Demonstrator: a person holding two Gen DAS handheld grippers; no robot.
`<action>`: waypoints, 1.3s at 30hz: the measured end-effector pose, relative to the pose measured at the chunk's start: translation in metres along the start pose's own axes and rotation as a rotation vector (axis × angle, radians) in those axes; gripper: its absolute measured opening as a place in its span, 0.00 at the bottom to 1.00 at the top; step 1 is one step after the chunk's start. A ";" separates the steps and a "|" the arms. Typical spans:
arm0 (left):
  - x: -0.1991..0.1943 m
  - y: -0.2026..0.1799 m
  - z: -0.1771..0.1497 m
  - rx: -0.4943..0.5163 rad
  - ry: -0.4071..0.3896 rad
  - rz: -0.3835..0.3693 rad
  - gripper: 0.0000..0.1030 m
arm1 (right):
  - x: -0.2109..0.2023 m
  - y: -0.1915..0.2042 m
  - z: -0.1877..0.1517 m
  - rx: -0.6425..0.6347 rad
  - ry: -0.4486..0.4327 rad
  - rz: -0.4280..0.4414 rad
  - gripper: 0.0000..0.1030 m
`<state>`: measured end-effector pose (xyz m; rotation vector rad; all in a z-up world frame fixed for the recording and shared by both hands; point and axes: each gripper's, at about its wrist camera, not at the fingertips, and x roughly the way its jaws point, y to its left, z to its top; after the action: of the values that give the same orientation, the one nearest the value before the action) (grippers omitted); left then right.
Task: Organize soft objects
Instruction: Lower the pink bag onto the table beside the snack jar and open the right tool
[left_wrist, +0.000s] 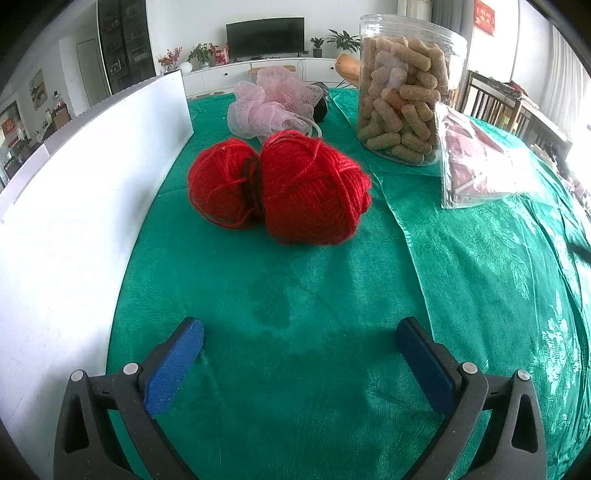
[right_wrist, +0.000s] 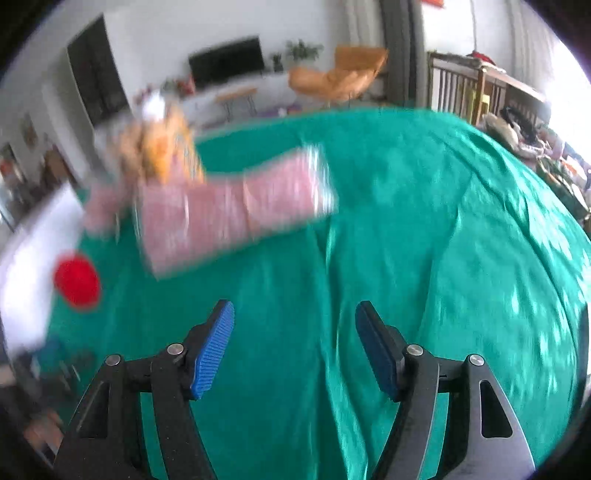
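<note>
1. Two red yarn balls (left_wrist: 277, 186) lie touching each other on the green cloth (left_wrist: 295, 314) of the worktop, just beside a white board (left_wrist: 74, 221). A pink mesh sponge (left_wrist: 273, 103) sits right behind them.
2. A clear jar of snack sticks (left_wrist: 400, 92) stands to their right, with a flat bagged pink packet (left_wrist: 476, 166) leaning beside it.
3. The left tool (left_wrist: 299, 350) hangs above bare cloth short of the yarn, its jaws wide apart and empty.
4. The right tool (right_wrist: 294, 347) also stands open with nothing between its blue pads (right_wrist: 214, 350). Its view is blurred; the packet (right_wrist: 236, 210) lies well ahead and one yarn ball (right_wrist: 77, 282) far to the left.
5. The step in hand is probably the reach for a soft thing.
6. To do it well, center the jaws over one ball's middle, not the seam between the two.
7. Close gently: yarn squashes, and loose strands may drag the neighbor.
</note>
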<state>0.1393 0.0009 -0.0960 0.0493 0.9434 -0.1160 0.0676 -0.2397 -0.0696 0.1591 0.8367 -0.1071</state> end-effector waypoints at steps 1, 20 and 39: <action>0.000 0.000 0.000 0.000 0.000 0.000 1.00 | 0.003 0.008 -0.005 -0.016 0.012 -0.021 0.69; 0.000 0.000 0.000 0.001 0.000 0.000 1.00 | 0.009 0.020 -0.029 -0.057 0.033 -0.083 0.79; 0.000 0.000 0.000 0.001 0.000 0.000 1.00 | 0.010 0.021 -0.028 -0.057 0.035 -0.080 0.80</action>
<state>0.1393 0.0013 -0.0961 0.0498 0.9432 -0.1168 0.0567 -0.2144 -0.0937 0.0739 0.8805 -0.1554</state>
